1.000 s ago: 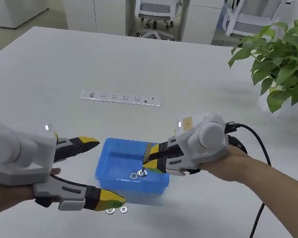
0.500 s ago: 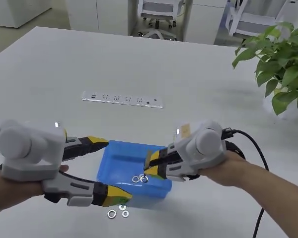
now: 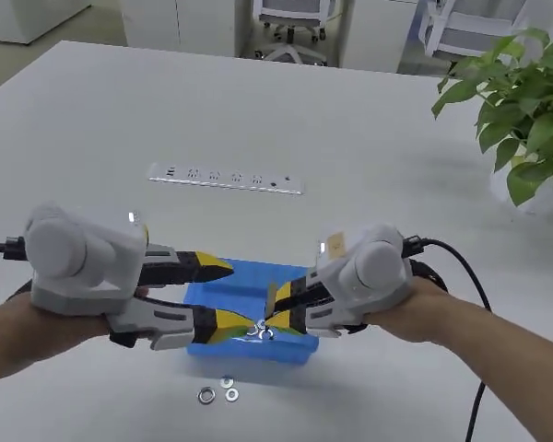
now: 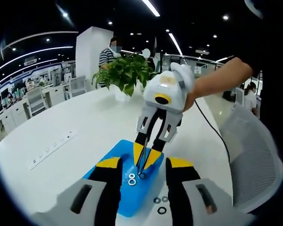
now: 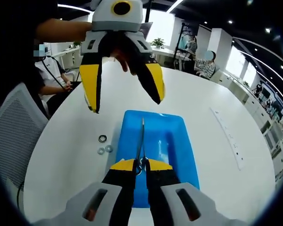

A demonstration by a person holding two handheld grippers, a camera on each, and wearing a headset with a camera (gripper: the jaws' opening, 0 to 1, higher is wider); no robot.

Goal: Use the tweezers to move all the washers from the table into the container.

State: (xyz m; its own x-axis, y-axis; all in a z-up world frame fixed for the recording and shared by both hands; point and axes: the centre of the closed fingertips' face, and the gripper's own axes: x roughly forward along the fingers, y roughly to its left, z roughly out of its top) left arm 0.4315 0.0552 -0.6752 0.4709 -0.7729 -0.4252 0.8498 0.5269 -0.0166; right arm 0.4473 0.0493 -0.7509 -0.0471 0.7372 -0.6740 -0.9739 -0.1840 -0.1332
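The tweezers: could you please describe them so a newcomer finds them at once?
On the white table sits a blue container. Above it, the right gripper pinches the tweezers: thin, metal, pointing forward, unlike the round washers beside the container.

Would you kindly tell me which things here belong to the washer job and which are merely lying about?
For the job: tweezers in the right gripper; left gripper, fingers open; loose washers on the table; blue container with more washers inside.

Lying about: power strip; potted plant; office chairs.
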